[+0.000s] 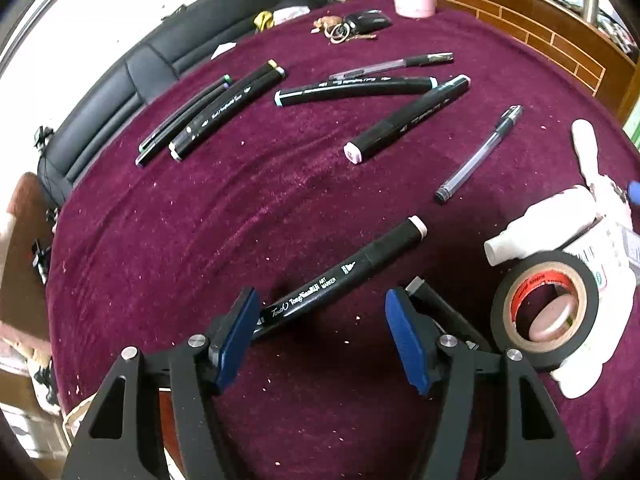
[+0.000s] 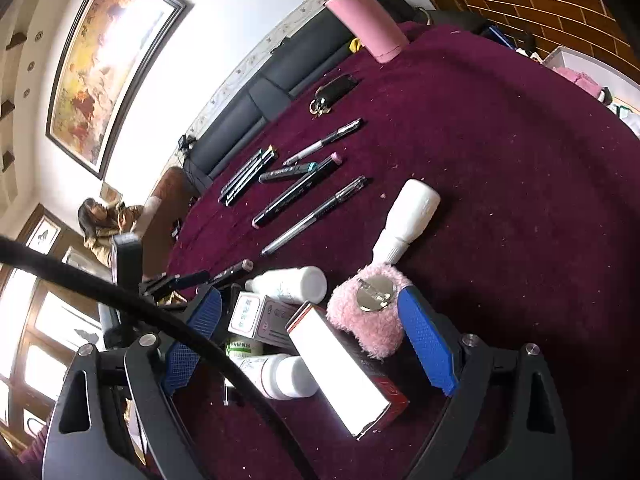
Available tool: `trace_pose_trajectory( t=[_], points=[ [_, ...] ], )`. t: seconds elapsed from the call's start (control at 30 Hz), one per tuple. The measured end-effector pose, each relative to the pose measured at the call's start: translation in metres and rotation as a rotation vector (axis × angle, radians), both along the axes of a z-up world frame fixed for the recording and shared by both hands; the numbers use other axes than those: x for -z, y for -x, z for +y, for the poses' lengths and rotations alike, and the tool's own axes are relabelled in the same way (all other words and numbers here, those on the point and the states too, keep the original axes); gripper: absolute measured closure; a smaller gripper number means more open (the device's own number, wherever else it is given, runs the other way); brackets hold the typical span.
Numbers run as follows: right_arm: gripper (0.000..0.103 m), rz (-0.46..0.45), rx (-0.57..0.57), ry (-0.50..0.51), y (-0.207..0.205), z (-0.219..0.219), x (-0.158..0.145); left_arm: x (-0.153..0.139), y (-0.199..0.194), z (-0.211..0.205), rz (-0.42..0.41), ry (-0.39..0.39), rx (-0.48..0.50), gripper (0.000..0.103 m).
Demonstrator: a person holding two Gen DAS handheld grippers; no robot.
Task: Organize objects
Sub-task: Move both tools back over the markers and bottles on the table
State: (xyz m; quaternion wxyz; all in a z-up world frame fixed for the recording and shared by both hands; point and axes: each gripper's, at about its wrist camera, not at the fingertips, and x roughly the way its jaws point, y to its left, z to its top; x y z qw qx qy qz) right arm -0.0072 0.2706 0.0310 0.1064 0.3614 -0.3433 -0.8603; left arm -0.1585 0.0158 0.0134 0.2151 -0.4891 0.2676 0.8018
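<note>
Left wrist view — left hand-held gripper [image 1: 320, 334] spread wide, empty, over a black art marker [image 1: 340, 278] lying on the maroon surface [image 1: 240, 220]; tape roll [image 1: 546, 310] near right. Right hand-held gripper [image 2: 310, 338] gapes around boxes and a pink fluffy pad [image 2: 370, 316], gripping nothing.

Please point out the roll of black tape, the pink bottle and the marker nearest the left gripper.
roll of black tape [image 1: 505, 307]: left wrist view, on its black outer band.
pink bottle [image 2: 366, 26]: right wrist view, on the middle of its body.
nearest marker [image 1: 340, 276]: left wrist view, on the printed barrel.
</note>
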Motion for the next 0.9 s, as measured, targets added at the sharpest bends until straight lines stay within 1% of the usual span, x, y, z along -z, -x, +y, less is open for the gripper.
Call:
trace_pose_trajectory(
  t=[0.03, 0.07, 0.1, 0.13, 0.17, 0.27, 0.33, 0.4, 0.43, 0.47, 0.53, 0.6, 0.63, 0.67, 0.7, 0.77, 0.83, 0.87, 0.9],
  points=[
    [0.013, -0.003, -0.005, -0.008, 0.001, -0.003, -0.001, -0.001, -0.003, 0.002, -0.017, -0.005, 0.006, 0.056],
    [0.012, -0.004, -0.01, -0.019, 0.001, -0.006, -0.001, 0.0, -0.008, 0.004, -0.089, -0.032, 0.02, 0.073],
    [0.012, -0.004, -0.013, -0.035, 0.001, -0.009, 0.0, 0.0, -0.008, 0.007, -0.144, -0.086, 0.018, 0.091],
    [0.013, -0.004, -0.013, -0.052, 0.001, -0.011, 0.001, 0.0, -0.012, 0.01, -0.161, -0.087, 0.015, 0.091],
    [0.012, -0.005, -0.013, -0.067, 0.002, -0.013, 0.001, 0.0, -0.021, 0.012, -0.158, -0.072, 0.027, 0.092],
    [0.013, -0.01, -0.018, -0.083, 0.003, -0.017, 0.003, -0.001, -0.047, 0.012, -0.191, -0.082, 0.04, 0.092],
    [0.013, -0.014, -0.021, -0.092, 0.004, -0.018, 0.004, 0.0, -0.057, 0.013, -0.162, -0.057, 0.042, 0.092],
    [0.012, -0.013, -0.024, -0.1, 0.004, -0.02, 0.004, -0.001, -0.062, 0.016, -0.143, -0.049, 0.034, 0.091],
    [0.012, -0.012, -0.026, -0.108, 0.005, -0.021, 0.005, -0.001, -0.063, 0.018, -0.134, -0.045, 0.035, 0.089],
    [0.012, -0.011, -0.027, -0.125, 0.005, -0.023, 0.005, -0.002, -0.065, 0.02, -0.114, -0.038, 0.039, 0.087],
    [0.013, -0.007, -0.029, -0.143, 0.005, -0.024, 0.005, -0.004, -0.067, 0.02, -0.057, -0.029, 0.029, 0.072],
    [0.013, -0.001, -0.025, -0.176, 0.006, -0.028, 0.004, -0.003, -0.073, 0.019, 0.004, -0.05, 0.008, 0.072],
    [0.013, 0.003, -0.024, -0.197, 0.006, -0.03, 0.003, -0.003, -0.077, 0.017, 0.009, -0.061, -0.002, 0.078],
    [0.013, 0.006, -0.024, -0.207, 0.006, -0.031, 0.003, -0.003, -0.078, 0.013, -0.02, -0.098, -0.02, 0.085],
    [0.013, 0.009, -0.025, -0.221, 0.005, -0.034, 0.002, -0.004, -0.078, 0.008, -0.07, -0.148, -0.041, 0.092],
    [0.013, 0.013, -0.027, -0.255, 0.005, -0.039, 0.002, -0.008, -0.09, -0.006, -0.104, -0.219, -0.071, 0.092],
    [0.013, 0.01, -0.031, -0.288, 0.004, -0.046, 0.0, -0.011, -0.103, -0.028, -0.131, -0.308, -0.121, 0.092],
    [0.013, 0.008, -0.036, -0.289, 0.002, -0.051, -0.004, -0.017, -0.114, -0.043, -0.145, -0.37, -0.151, 0.092],
    [0.013, 0.019, -0.053, -0.279, -0.002, -0.057, -0.008, -0.021, -0.122, -0.052, -0.141, -0.405, -0.168, 0.092]
  ],
)
